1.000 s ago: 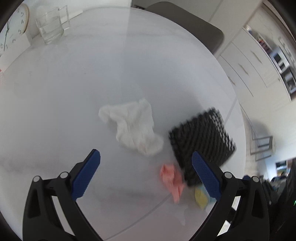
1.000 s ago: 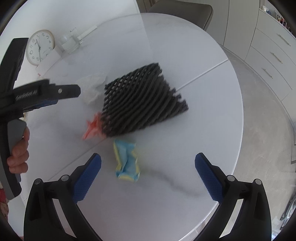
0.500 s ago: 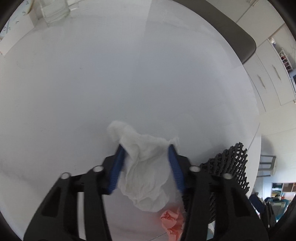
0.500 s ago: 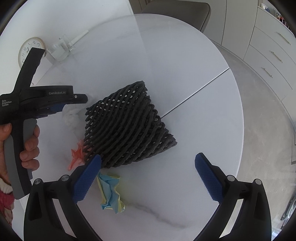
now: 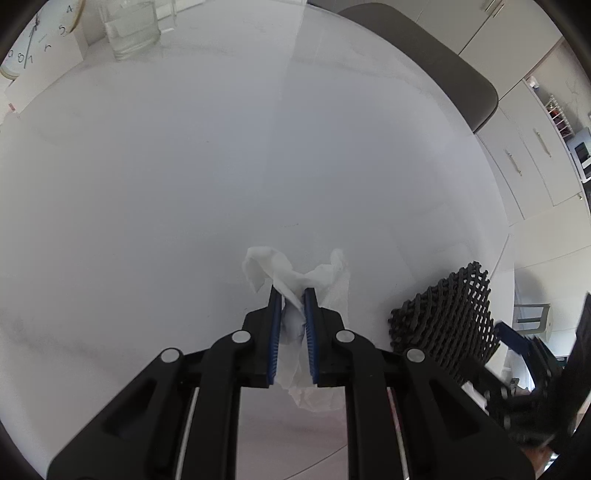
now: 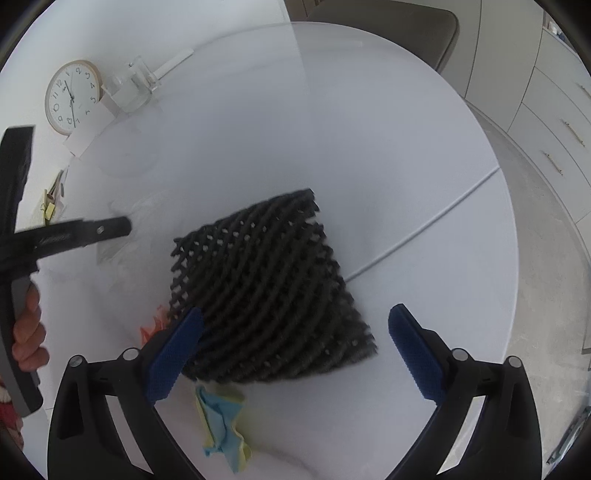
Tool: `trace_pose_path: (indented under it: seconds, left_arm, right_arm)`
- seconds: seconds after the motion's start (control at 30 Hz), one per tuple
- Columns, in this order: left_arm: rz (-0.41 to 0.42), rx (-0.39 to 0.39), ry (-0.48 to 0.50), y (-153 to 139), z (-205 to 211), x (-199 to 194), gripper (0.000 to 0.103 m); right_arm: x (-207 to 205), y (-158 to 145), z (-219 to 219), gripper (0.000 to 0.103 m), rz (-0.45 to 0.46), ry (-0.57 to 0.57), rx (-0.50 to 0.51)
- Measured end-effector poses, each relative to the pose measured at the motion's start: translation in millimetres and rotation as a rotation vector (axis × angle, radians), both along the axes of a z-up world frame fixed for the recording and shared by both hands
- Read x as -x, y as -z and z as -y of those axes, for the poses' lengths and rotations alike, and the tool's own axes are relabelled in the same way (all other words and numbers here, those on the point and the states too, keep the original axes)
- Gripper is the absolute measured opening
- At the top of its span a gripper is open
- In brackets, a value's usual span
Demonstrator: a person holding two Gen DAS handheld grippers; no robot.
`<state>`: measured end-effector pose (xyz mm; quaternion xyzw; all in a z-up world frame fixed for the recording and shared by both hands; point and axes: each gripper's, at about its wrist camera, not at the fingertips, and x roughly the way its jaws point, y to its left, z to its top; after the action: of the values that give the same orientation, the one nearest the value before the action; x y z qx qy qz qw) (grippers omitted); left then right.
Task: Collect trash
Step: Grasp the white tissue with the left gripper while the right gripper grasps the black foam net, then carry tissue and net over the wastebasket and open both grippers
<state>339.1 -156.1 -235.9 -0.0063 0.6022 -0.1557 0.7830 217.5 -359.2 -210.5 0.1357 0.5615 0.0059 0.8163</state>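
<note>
The only container I can see is a clear glass vessel (image 5: 131,31), far ahead of my left jaws at the back edge of the white round table (image 5: 184,166), next to a wall clock (image 6: 72,96) that leans there. It looks to hold some water, but I cannot tell this for sure.

My left gripper (image 5: 291,295) has its jaws together, clamped on a crumpled white tissue (image 5: 295,277). The tissue sits directly between the two blue pads; its upper part fans out beyond the tips, and a loose part hangs below, toward the handle. In the right wrist view I see a hand (image 6: 29,339) around the handle of this gripper.

My right gripper (image 6: 295,332) has its jaws wide apart, and they are closing now. The black foam net (image 6: 266,291) lies on the table between and ahead of them. Its near edge reaches into the gap, and the left pad covers its near left corner, but the pads do not press it. A blue and yellow wrapper (image 6: 221,424) lies between the jaws, closer to the handle than the net. An orange scrap (image 6: 153,326) peeks out just outside the left jaw, beside the net.
</note>
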Motion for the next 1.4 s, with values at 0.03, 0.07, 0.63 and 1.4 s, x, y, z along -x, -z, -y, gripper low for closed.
trace_pose_path:
  seconds: [0.03,0.07,0.63,1.4]
  left_arm:
    - [0.006,0.0,-0.002,-2.7,-3.7,1.3,0.013]
    - [0.012,0.003,-0.004,-6.5,-10.9,2.9,0.013]
    - [0.086,0.033,0.094,-46.8,-19.9,48.9,0.013]
    - [0.066,0.091,0.53,-83.4,96.9,289.6,0.013]
  right_arm:
    - [-4.5,2.1,-1.8,0.084,-0.008,-0.007,-0.017]
    - [-7.6,3.2,-4.0,0.074,-0.013,-0.01,-0.026]
    - [12.3,-64.0,-11.8,0.018,0.136,-0.008,-0.023]
    - [330.2,-65.4,16.3,0.018,0.041,0.164,0.01]
